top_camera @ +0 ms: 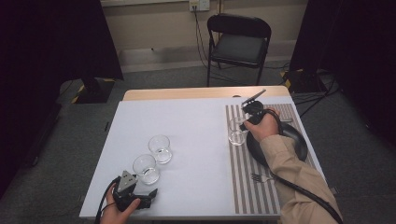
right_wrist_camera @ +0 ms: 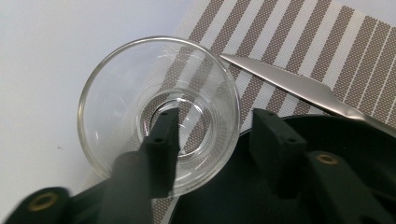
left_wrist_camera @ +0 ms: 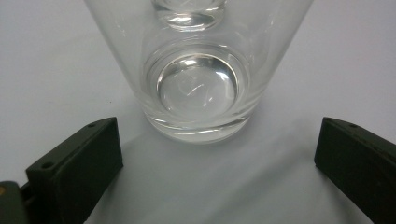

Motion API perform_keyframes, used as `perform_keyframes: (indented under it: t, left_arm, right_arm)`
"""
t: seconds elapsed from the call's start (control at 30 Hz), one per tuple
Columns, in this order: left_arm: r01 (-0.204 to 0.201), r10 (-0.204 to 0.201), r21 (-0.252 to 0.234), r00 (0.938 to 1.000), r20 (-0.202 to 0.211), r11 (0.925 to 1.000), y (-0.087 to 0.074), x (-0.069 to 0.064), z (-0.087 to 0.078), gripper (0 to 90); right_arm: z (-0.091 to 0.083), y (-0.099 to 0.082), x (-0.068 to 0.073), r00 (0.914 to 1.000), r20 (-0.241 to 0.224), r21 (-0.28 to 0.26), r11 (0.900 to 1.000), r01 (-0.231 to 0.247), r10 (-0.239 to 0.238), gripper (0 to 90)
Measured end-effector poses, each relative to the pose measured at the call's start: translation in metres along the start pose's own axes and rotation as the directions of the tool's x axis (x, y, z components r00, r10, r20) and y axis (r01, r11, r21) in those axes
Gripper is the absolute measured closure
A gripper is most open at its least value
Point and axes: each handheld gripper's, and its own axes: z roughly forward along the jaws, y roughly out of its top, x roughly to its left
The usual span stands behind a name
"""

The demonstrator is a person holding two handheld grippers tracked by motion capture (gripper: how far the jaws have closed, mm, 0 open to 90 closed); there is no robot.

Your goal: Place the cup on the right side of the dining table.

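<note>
Down at the near left edge of the white table (top_camera: 196, 140): left gripper (top_camera: 140, 198) in hand, jaws spread wide, nothing between them, nosed up just short of a clear, empty drinking glass (left_wrist_camera: 198, 70) with a thick base, upright, untouched. Second clear glass (top_camera: 160, 148) just beyond, slightly farther and to the right. Over at the far right now: right gripper (right_wrist_camera: 212, 140) poised above a third clear tumbler (right_wrist_camera: 159, 112), standing upright on the left border of the brown-and-white striped placemat (right_wrist_camera: 299, 42), tight against the rim of the black round plate (right_wrist_camera: 327, 135). One jaw dipped inside the bowl, the other outside over the plate, the glass wall between them; parted about halfway, pads not pressing by the look of it. Probably light but rigid, smooth, slippery, quick to chip or tip; best taken by that wall near the rim, gently, straight up. Silver knife (right_wrist_camera: 299, 86) lying close behind on the mat, silver fork (top_camera: 262, 177) at the near end.
</note>
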Motion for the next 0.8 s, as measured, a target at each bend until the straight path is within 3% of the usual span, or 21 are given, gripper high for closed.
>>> perform_keyframes:
  t: [0.03,0.13,0.3,0.8]
  left_arm:
    - [0.0,0.0,0.0,1.0,0.0,1.0,0.0,0.0,0.0,0.1]
    - [0.0,0.0,0.0,1.0,0.0,1.0,0.0,-0.0001,0.0,0.1]
    - [0.0,0.0,0.0,1.0,0.0,1.0,-0.0001,-0.0001,0.0,0.1]
    - [0.0,0.0,0.001,1.0,0.0,1.0,0.0,0.0,-0.0001,0.1]
  right_arm:
    - [0.0,0.0,0.0,1.0,0.0,0.0,1.0,0.0,0.0,48.7]
    - [-0.0008,0.0005,0.0004,1.0,-0.002,-0.024,0.9997,-0.005,0.005,34.8]
    - [-0.0037,0.0015,0.0008,1.0,-0.004,-0.038,0.9992,-0.009,0.009,24.0]
    - [-0.0037,-0.0005,0.0009,0.9996,-0.02,-0.028,0.9994,-0.018,0.018,19.8]
